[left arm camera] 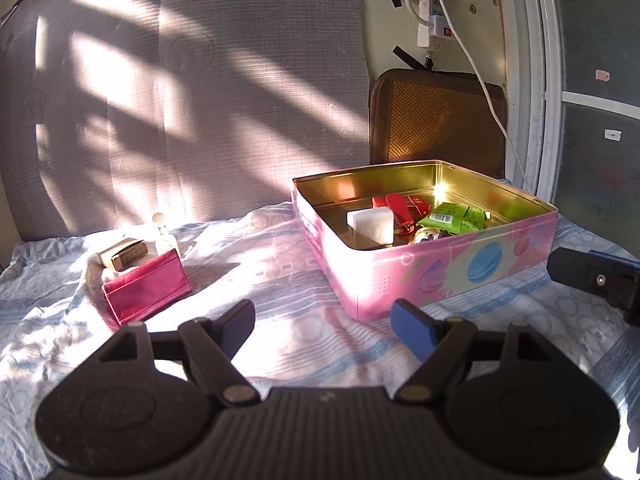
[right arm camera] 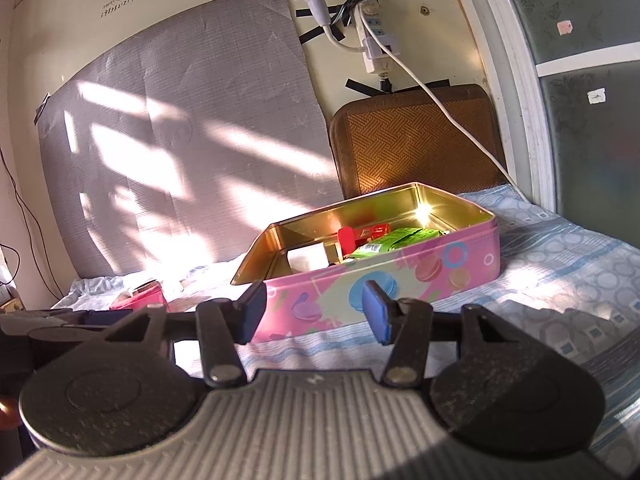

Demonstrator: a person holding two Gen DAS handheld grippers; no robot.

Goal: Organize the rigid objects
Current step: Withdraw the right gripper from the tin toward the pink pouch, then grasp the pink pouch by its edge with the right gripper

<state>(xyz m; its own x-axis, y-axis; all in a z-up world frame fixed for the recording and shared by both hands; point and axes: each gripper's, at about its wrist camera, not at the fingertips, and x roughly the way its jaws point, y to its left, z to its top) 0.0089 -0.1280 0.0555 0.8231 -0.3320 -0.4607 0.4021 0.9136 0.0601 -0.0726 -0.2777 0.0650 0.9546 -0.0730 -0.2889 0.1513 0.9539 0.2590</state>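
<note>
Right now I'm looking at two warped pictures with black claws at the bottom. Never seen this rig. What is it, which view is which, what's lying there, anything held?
There is no robot: a person holds a two-finger clamp in each hand, and each clamp carries a fisheye camera that looks out along its fingers. One picture comes from the left gripper, the other from the right gripper. Both are open and hold nothing.

They hover over a bed sheet. On it stands an open pink tin that holds a white block, red packets and green packets. To its left on the sheet lie a magenta pouch, a small tan box and a small glass bottle.
</note>
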